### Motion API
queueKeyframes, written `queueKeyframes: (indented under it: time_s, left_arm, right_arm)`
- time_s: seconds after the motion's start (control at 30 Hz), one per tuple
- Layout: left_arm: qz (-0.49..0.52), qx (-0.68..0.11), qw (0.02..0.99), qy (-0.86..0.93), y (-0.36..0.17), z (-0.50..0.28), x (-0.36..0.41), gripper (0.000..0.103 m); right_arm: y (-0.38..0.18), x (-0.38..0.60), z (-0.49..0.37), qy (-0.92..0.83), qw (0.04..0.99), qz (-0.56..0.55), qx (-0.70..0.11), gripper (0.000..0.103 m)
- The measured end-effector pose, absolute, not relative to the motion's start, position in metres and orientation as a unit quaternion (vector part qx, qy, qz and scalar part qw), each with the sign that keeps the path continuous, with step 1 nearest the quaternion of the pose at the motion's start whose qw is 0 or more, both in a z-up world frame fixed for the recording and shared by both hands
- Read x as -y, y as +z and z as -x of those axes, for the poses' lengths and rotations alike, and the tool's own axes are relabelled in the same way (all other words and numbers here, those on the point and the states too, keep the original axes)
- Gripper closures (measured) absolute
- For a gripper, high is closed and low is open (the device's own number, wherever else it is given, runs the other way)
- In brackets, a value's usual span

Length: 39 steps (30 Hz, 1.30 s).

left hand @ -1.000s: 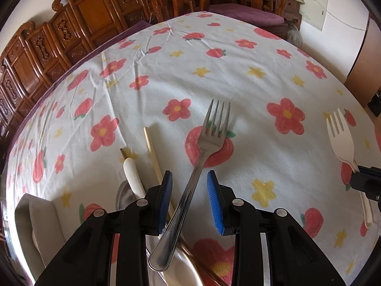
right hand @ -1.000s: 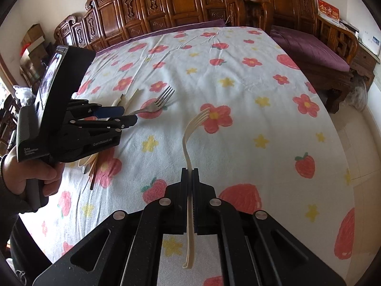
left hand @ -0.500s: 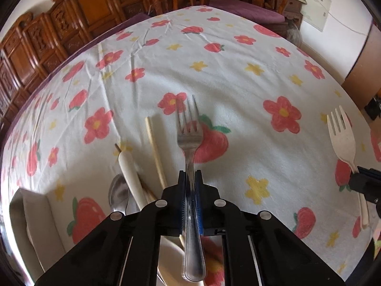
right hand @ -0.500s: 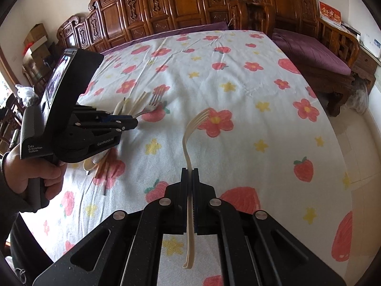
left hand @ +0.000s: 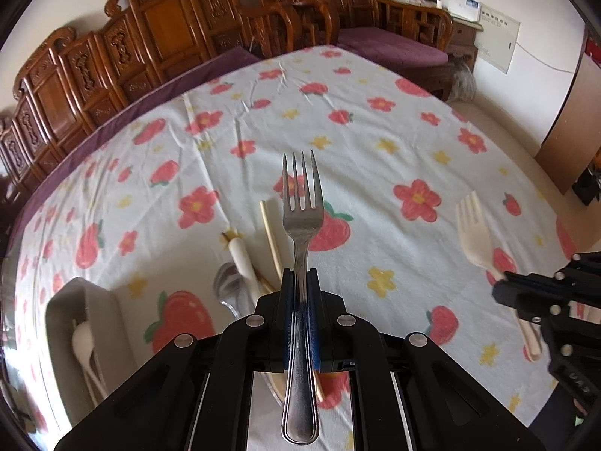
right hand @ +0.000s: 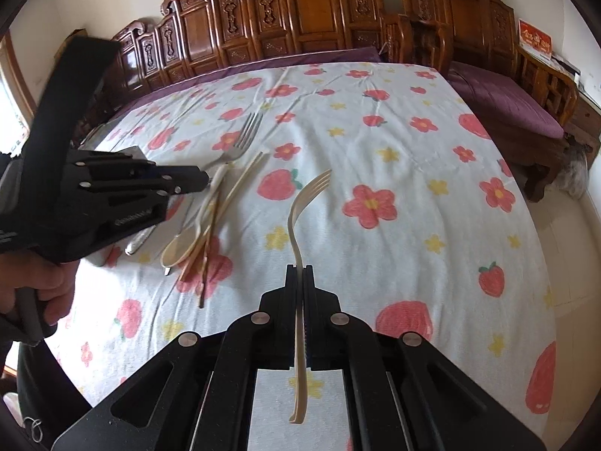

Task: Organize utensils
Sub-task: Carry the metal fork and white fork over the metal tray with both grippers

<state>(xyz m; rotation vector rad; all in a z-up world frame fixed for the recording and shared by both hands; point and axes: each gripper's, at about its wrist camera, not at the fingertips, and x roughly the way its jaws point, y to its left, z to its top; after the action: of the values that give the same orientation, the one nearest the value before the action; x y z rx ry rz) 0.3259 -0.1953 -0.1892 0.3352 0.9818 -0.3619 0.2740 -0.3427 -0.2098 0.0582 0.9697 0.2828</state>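
Observation:
My left gripper (left hand: 299, 274) is shut on a metal fork (left hand: 302, 203) and holds it above the tablecloth, tines pointing away. It also shows in the right wrist view (right hand: 204, 180), with the fork (right hand: 240, 143) sticking out. My right gripper (right hand: 299, 268) is shut on a cream plastic fork (right hand: 300, 203), also seen in the left wrist view (left hand: 475, 233). On the cloth lie a cream spoon (right hand: 188, 240), chopsticks (right hand: 233, 195) and a metal spoon (left hand: 227, 282). A grey tray (left hand: 86, 323) at lower left holds a white spoon (left hand: 83, 342).
The floral tablecloth (right hand: 413, 188) covers the whole table. Carved wooden chairs (right hand: 300, 11) line the far edge and a purple-cushioned bench (right hand: 507, 105) stands at the right. The table's right edge drops to the floor.
My left gripper closed on the metal fork and lifted it off the cloth, straightened between the jaws. My right gripper kept holding the plastic fork.

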Motion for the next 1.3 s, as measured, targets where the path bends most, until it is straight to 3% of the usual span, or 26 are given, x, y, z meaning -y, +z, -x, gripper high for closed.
queueKeyframes:
  time_s: [0.6,1.3]
  left_arm:
    - [-0.138,-0.435,0.879,-0.141,-0.143,-0.284,0.128,0.097]
    - [-0.084,-0.443,0.89,-0.061,-0.15,-0.298,0.005,0.096]
  right_arm:
    - [-0.191,0.294,-0.258,0.184,0.878,0.002,-0.443,0.099]
    - [-0.156,0.21,-0.278,0.215,0.88,0.028,-0.423,0.099]
